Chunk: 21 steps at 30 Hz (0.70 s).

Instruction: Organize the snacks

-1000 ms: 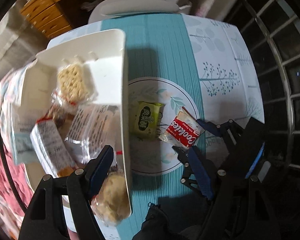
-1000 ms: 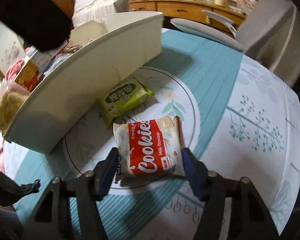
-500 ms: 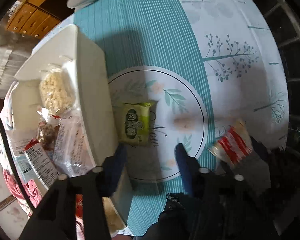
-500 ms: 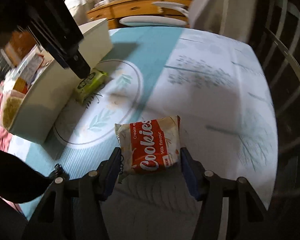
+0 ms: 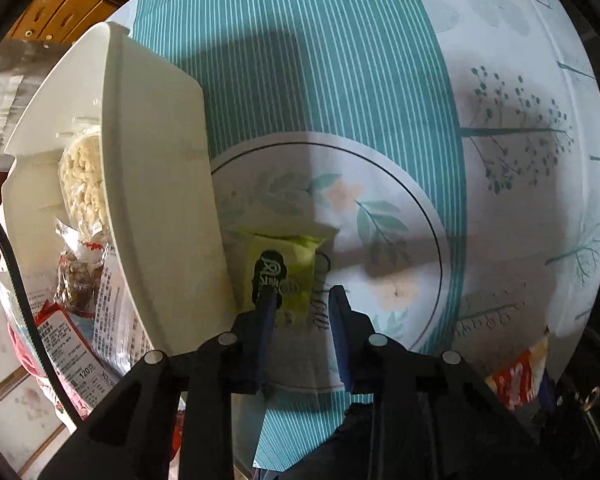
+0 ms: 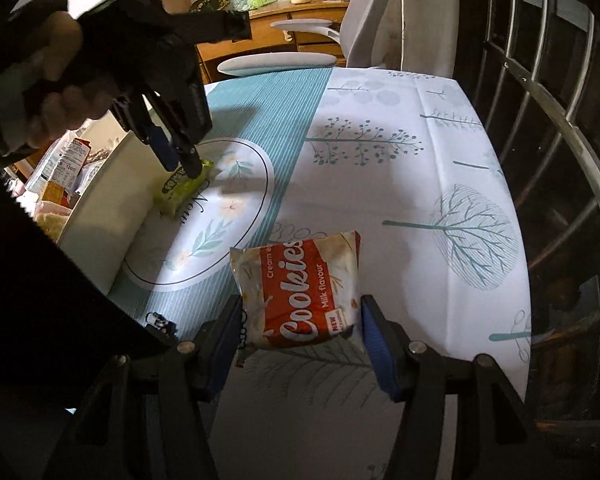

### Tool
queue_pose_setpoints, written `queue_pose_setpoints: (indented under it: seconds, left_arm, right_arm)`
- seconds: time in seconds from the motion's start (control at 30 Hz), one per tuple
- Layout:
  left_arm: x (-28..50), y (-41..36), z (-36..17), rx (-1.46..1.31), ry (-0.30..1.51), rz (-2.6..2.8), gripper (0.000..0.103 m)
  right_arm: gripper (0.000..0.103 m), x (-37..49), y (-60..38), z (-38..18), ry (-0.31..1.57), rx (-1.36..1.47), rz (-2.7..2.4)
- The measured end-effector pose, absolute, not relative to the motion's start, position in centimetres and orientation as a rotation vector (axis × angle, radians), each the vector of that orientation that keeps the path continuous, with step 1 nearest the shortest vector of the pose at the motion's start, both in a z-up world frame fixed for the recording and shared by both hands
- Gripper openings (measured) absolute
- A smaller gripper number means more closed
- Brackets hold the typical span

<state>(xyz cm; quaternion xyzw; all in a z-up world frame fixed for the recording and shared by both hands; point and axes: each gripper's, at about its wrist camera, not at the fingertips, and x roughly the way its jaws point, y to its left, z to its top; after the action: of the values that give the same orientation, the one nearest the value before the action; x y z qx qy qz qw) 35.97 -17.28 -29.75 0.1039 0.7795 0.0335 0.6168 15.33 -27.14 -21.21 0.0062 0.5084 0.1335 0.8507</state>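
A green snack packet (image 5: 290, 264) lies on the tablecloth's round print, right beside the white bin (image 5: 156, 208). My left gripper (image 5: 302, 300) is open and low over it, its left finger on the packet and its right finger beside it. The packet (image 6: 182, 186) and the left gripper (image 6: 180, 160) also show in the right wrist view. My right gripper (image 6: 300, 320) is shut on a red and white Cookies packet (image 6: 300, 292) and holds it above the table. That packet shows at the lower right of the left wrist view (image 5: 518, 376).
The white bin (image 6: 112, 196) holds several wrapped snacks (image 5: 84, 184). The table (image 6: 400, 152) has a teal and white cloth. A grey chair (image 6: 280, 60) and a wooden dresser (image 6: 300, 24) stand behind it. Metal railing (image 6: 540, 80) runs along the right.
My left gripper has come down over the green packet and narrowed around it. My right gripper has lifted the Cookies packet and drawn it back to the right, off the round print.
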Motion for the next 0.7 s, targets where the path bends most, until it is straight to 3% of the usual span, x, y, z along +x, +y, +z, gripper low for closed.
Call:
queue_pose_setpoints:
  seconds: [0.3,0.57,0.67,0.7]
  left_arm:
    - [36.8,-17.5,-31.5,0.332,1.789,0.13,0.026]
    - [37.2,-18.8,-32.6,0.423,1.788,0.157,0.034]
    - [37.6,-19.8,-32.4,0.426,1.796,0.156,0.048]
    - [37.7,-20.1,-32.5,0.453,1.787,0.167,0.062]
  right_arm:
    - [0.058,14.8,-27.8,-20.8,1.058,0.031,0.245]
    - [0.058,14.8,-28.0,-20.5,1.057,0.041,0.236]
    - [0.058,14.9,-28.0,-20.5,1.054,0.045,0.233]
    - [0.058,15.0,-28.0,-20.4,1.052,0.046,0.232]
